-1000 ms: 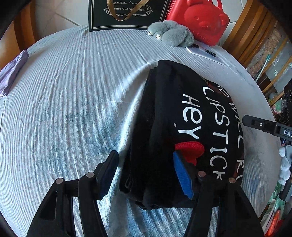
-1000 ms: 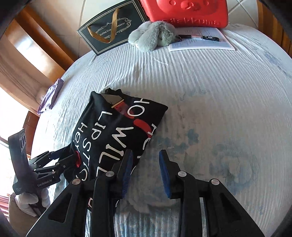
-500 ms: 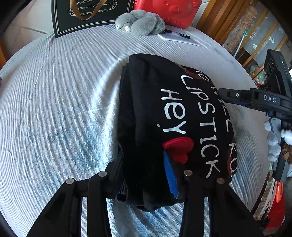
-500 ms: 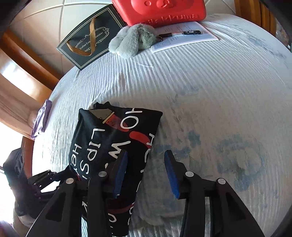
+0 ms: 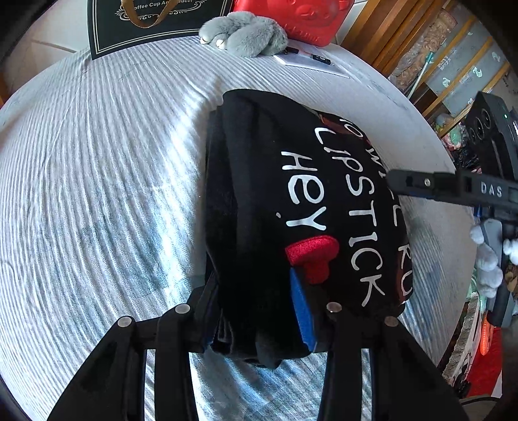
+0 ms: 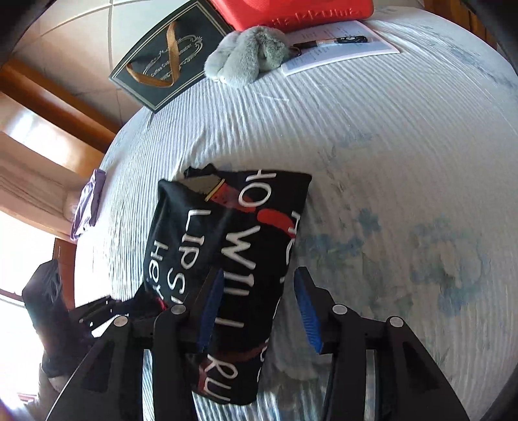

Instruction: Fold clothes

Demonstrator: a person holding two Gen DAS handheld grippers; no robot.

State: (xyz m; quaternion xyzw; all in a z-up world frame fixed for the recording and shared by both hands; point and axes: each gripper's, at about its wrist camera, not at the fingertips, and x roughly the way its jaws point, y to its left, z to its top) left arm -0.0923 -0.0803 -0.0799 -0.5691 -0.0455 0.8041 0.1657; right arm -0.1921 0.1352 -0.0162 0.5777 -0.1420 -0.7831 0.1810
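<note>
Black folded cotton T-shirt [image 5: 301, 207] with white lettering lies on the striped bedsheet [image 5: 97, 178], left tool [image 5: 259, 314] clenched on its near edge, right tool [image 6: 259, 311] released astride it; uneven lift could unfold layers.

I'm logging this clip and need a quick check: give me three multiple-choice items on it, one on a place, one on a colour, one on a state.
1. Where does the grey plush toy lie?
A. On the folded garment
B. At the far edge of the bed, beside the red case
C. On the floor

2. What colour is the lettering on the black shirt?
A. White
B. Yellow
C. Green

3. How does the left hand-held gripper stand?
A. Open, clear of the cloth
B. Out of view
C. Closed on the shirt's near edge

Answers: 1 B, it sits next to the red case and the notepad. 2 A, "HEY LIPSTICK" reads white. 3 C, its fingers press the folded cloth from both sides.
</note>
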